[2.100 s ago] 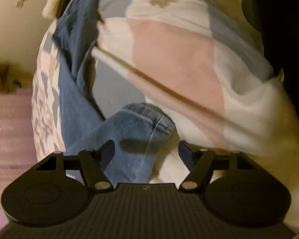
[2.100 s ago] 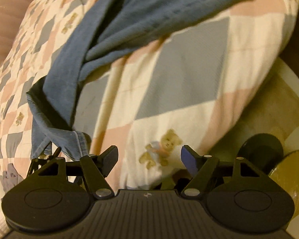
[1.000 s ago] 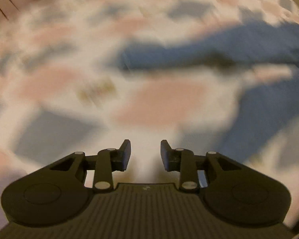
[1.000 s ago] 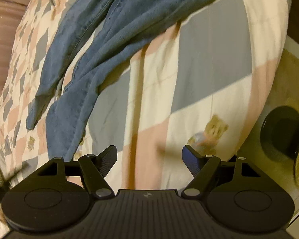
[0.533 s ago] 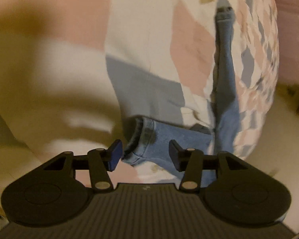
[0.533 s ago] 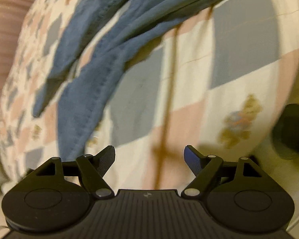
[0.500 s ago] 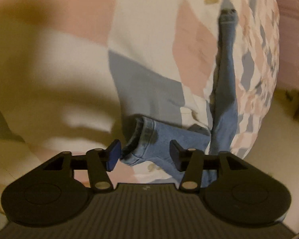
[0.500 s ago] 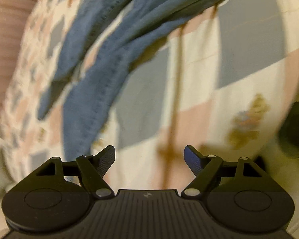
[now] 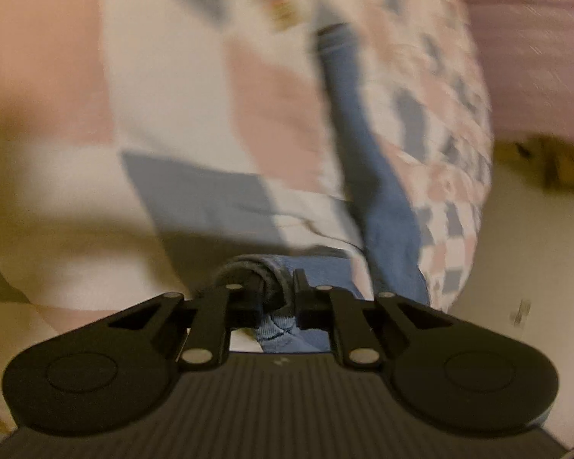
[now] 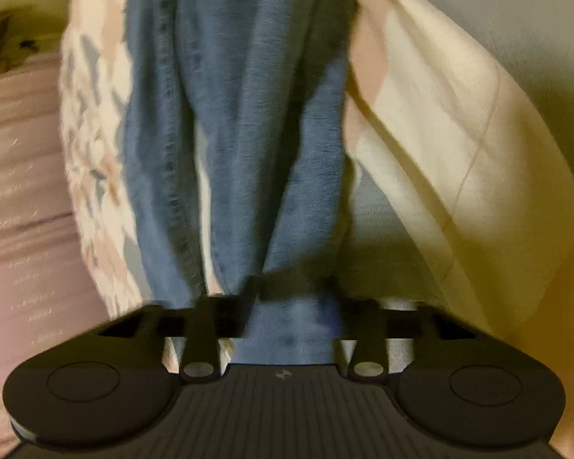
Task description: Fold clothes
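A pair of blue jeans (image 9: 379,176) lies on a patchwork quilt (image 9: 195,88) on a bed. My left gripper (image 9: 277,290) is shut on the hem of one jeans leg (image 9: 275,267) at the near edge of the quilt. The other leg runs away from it up the quilt. In the right wrist view the jeans (image 10: 248,114) stretch away in long folds. My right gripper (image 10: 291,298) has its jaws partly closed with bunched denim between them; the view is blurred, so the grip is unclear.
The quilt (image 10: 432,122) hangs over the bed edge on the right. A pink striped surface (image 10: 23,199) lies at the left, also in the left wrist view (image 9: 535,38). A cream wall or floor (image 9: 524,252) shows beyond the bed.
My left gripper has closed on the jeans hem that sat between its open jaws. My right gripper has swung over onto the jeans and its jaws have narrowed around the denim.
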### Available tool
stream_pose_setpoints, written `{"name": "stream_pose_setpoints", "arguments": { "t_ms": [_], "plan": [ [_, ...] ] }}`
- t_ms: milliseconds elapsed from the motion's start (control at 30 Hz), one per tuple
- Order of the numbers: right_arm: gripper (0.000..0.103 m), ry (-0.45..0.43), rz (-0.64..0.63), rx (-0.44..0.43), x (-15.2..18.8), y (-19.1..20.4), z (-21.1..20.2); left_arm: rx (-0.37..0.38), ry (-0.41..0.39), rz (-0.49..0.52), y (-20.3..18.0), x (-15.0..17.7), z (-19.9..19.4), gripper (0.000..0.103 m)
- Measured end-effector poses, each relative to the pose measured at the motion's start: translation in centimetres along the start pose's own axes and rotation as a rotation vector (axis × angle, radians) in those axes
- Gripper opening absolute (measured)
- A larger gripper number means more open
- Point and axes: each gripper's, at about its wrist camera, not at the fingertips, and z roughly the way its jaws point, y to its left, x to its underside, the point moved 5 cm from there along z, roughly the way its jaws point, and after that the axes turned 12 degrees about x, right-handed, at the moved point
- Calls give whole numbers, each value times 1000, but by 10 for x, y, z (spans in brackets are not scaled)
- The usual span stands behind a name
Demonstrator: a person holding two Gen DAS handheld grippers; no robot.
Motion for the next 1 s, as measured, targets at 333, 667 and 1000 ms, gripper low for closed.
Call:
{"name": "stream_pose_setpoints", "arguments": {
  "t_ms": [333,667,1000],
  "plan": [
    [41,69,-274,398,25,-36,-79,-547,154,599,-6,59,-44,17],
    [62,59,-223,353,20,-88,-96,-453,194,568,39,61,20,44],
    [58,-104,-208,255,-9,-93,-109,-510,215,655,60,66,51,9]
  ]
}}
